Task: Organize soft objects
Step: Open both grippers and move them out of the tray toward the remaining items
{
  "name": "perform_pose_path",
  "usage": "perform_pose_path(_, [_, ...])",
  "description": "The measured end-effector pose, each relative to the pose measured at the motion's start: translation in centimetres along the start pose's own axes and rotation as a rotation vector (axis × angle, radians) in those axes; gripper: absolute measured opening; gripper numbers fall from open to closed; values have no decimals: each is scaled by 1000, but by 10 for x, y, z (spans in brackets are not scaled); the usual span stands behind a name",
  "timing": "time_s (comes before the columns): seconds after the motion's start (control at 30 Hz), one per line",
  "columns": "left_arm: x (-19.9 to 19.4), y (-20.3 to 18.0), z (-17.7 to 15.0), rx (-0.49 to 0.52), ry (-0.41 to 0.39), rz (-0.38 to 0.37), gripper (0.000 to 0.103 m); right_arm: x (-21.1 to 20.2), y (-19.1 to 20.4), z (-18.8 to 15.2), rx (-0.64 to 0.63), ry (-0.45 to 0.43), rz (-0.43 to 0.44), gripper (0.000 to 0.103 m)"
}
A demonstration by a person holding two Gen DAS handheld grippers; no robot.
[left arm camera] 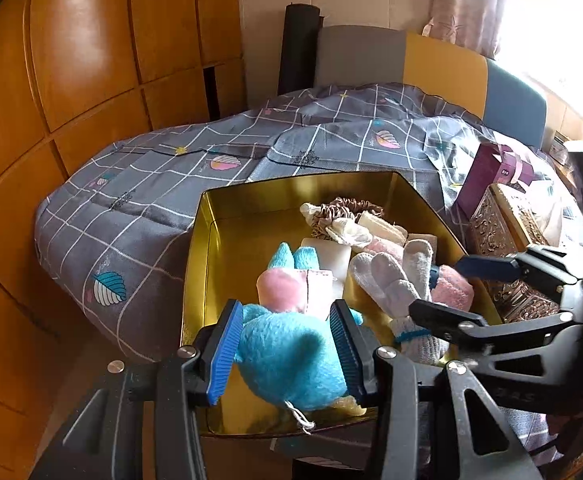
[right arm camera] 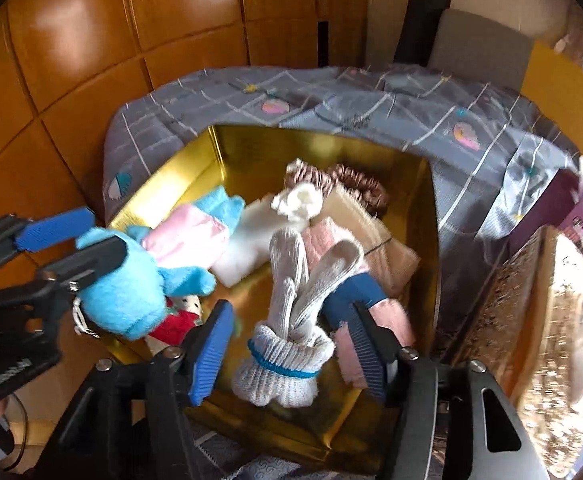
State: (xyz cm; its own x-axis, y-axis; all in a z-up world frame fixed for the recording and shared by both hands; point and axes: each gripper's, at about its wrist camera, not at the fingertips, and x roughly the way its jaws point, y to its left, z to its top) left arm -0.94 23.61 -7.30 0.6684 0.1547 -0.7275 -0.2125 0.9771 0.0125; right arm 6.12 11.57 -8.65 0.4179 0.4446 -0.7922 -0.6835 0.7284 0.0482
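A gold tin box [left arm camera: 207,236] [right arm camera: 391,160] lies on a grey checked bedspread and holds soft things. My left gripper [left arm camera: 285,350] [right arm camera: 75,240] is shut on a blue plush toy [left arm camera: 287,356] [right arm camera: 123,300], held over the box's near left part. Its pink and blue part [left arm camera: 287,284] [right arm camera: 187,232] rests in the box. My right gripper [right arm camera: 291,352] [left arm camera: 443,292] is open, its fingers on either side of a white knit glove [right arm camera: 287,340] [left arm camera: 395,284] in the box. A pink fluffy sock [left arm camera: 453,290] [right arm camera: 375,336], a brown scrunchie [left arm camera: 347,206] [right arm camera: 355,184] and white pads [right arm camera: 247,240] also lie inside.
A small red and white doll [right arm camera: 183,316] lies under the blue plush. An ornate gold box [left arm camera: 503,240] [right arm camera: 531,304] and a purple bag [left arm camera: 495,172] [right arm camera: 579,212] stand right of the tin. Wooden wardrobe doors [left arm camera: 71,80] stand at the left; a headboard [left arm camera: 431,60] is behind.
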Motion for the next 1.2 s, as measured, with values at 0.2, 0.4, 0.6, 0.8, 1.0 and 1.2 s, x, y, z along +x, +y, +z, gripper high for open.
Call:
perform_pose_path(0.2, [-3,-5,2,11,-5,-6,45,-33,-2,-2,-27,-95,-37,80])
perform_pose_path(0.4, [-5,-10,3,11,-6,-34,45,-64,-12,-8,-19,-178,-64,83])
perform_pose_path(0.6, [-4,-21,5,30,0,-44,45,-92,-36,-20,52,-251,-93,84])
perform_pose_path(0.8, [-9,-34,7,81,-15,-27,45,-112,-72,-35,150,-282,-130,84])
perform_pose_path(1.0, [-15,-50,10,138,-31,-40,45,-137,-113,-58,223,-300,-202,85])
perform_pose_path(1.2, [-20,-68,12,193,-47,-63,45,-162,-164,-88,325,-294,-290,86])
